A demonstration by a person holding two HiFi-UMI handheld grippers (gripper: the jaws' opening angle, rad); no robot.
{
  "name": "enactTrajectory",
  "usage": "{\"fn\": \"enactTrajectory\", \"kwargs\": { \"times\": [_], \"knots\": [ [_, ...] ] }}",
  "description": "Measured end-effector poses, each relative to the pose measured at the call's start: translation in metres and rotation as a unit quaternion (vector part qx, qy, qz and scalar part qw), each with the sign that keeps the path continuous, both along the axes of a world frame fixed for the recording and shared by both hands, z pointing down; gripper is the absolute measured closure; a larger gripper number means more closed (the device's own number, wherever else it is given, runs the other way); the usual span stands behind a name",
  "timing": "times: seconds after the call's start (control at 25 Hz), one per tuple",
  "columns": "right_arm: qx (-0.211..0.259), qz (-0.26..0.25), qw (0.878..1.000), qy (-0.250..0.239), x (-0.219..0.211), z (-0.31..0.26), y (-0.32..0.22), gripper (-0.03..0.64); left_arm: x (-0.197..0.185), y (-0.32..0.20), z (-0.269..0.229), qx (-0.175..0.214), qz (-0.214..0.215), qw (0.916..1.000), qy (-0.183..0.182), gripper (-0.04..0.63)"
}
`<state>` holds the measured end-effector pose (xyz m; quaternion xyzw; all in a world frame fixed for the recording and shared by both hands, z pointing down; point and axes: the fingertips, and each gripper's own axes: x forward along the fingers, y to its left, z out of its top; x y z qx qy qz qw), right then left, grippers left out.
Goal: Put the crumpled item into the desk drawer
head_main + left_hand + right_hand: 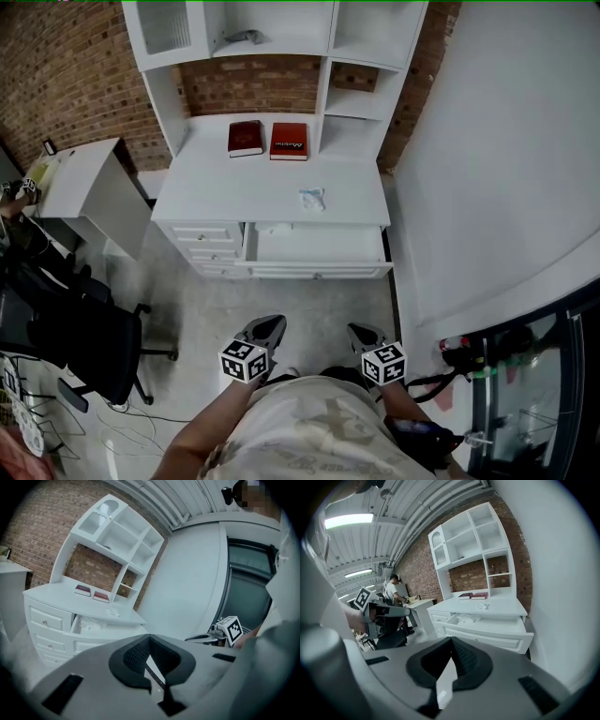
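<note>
Left gripper (267, 330) low at our waist, jaws together, nothing held; we judge it idle because we stand well apart from desk. Crumpled item (312, 198) lies on desktop (234, 183), just behind open drawer (328, 246). Drawer already pulled out, so we reckon only pick and drop remain. Right gripper (366, 335) likewise closed, empty, aimed toward desk.

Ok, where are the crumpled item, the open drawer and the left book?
crumpled item (312, 198): head view, its middle.
drawer (328, 244): head view, bare bottom inside.
left book (246, 138): head view, its cover.
</note>
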<state>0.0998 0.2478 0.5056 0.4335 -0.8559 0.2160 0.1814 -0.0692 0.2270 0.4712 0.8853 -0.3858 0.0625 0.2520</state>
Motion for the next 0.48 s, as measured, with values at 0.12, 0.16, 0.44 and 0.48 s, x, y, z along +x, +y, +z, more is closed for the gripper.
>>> {"fn": "enactTrajectory", "kwargs": {
  "times": [0.12, 0.16, 0.44, 0.48],
  "knots": [
    [0.004, -0.008, 1.0, -0.001, -0.008, -0.002, -0.004, 0.594, -0.006, 0.0, -0.001, 0.002, -0.005, 1.0, -0.002, 0.575],
    [0.005, -0.01, 1.0, -0.001, -0.01, -0.003, -0.006, 0.594, -0.008, 0.0, -0.001, 0.003, -0.006, 1.0, -0.003, 0.575],
    [-0.003, -0.025, 1.0, -0.008, -0.022, 0.004, -0.019, 0.595, -0.017, 0.0, 0.005, -0.003, -0.01, 0.9999, -0.005, 0.575],
    [-0.006, -0.028, 1.0, -0.008, -0.022, 0.006, -0.021, 0.595, -0.018, -0.002, 0.006, -0.003, -0.012, 0.9999, -0.005, 0.575]
  ]
}}
